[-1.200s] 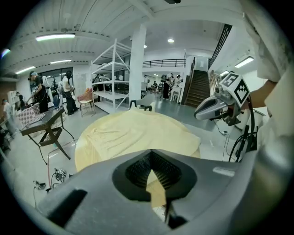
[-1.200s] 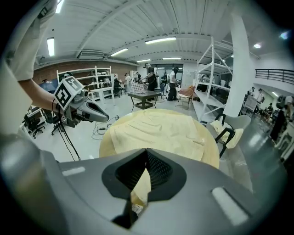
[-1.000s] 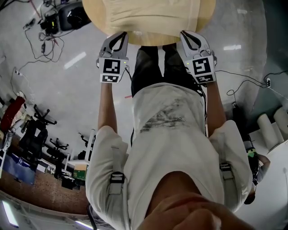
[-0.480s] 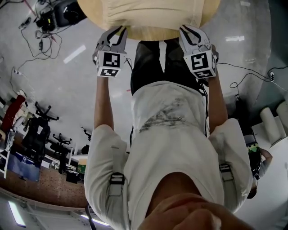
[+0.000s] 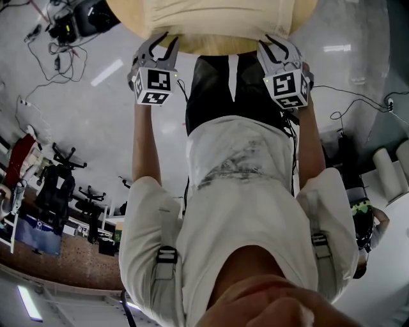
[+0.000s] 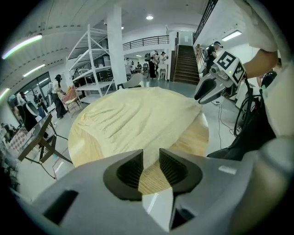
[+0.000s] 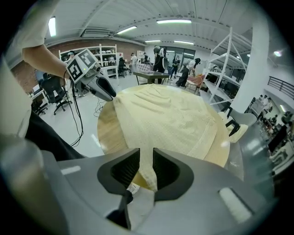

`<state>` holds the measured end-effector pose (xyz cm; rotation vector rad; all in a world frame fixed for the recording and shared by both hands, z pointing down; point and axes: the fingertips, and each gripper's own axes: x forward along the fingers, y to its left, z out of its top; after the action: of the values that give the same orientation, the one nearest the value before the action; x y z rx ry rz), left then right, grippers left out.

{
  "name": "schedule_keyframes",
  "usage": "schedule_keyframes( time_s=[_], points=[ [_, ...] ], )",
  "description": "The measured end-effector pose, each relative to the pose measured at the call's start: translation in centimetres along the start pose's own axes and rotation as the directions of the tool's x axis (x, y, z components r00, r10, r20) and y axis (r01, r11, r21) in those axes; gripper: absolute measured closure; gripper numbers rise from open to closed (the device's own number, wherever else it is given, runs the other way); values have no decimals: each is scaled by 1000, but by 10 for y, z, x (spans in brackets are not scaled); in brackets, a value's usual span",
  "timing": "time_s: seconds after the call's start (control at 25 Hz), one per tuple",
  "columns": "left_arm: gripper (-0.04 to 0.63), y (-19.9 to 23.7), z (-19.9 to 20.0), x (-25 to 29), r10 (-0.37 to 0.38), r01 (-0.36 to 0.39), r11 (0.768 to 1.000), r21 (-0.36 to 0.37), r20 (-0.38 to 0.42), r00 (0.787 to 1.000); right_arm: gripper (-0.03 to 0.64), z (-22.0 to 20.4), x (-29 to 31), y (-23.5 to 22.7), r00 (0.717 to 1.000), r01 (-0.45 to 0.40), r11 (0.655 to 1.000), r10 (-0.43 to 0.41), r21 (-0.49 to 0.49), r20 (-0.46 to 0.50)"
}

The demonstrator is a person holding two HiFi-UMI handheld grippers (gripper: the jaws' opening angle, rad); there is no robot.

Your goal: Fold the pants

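1. Pale yellow pants (image 5: 217, 16) lie spread over a round wooden table (image 5: 214, 46) and cover most of its top. A band of bare wood shows along the near rim.
2. Writing: none can be read. Each gripper's cube (image 5: 153, 86) bears black-and-white square markers. A small white tag (image 7: 133, 188) sits at the pants' near corner, its print too small to make out.
3. The left gripper (image 5: 163, 39) is at the near table edge. Its jaws have just been opening and stand partly apart. The cloth's edge reaches into the gap, with wood showing below it, and the pads do not press on it.
4. The right gripper (image 5: 275, 41) is at the same edge, well apart from the left. Its jaws have also just been opening, and a strip of the pants runs loosely between them.
5. Grey floor (image 5: 96, 128) lies open around the table, and cables (image 5: 48, 54) trail on it at the left.
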<state>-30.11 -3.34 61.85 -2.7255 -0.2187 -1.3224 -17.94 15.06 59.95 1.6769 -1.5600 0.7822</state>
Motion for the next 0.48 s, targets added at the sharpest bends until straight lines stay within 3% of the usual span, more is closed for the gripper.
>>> schedule_keyframes(
  time_s=[0.2, 0.48],
  points=[
    [445, 4, -11, 4, -7, 8, 1000, 6, -28, 1000, 494, -11, 7, 2, 999, 1, 1000, -2, -29, -44],
    [409, 5, -23, 9, -9, 17, 996, 84, -90, 996, 433, -31, 13, 8, 993, -26, 996, 16, -86, -117]
  ],
)
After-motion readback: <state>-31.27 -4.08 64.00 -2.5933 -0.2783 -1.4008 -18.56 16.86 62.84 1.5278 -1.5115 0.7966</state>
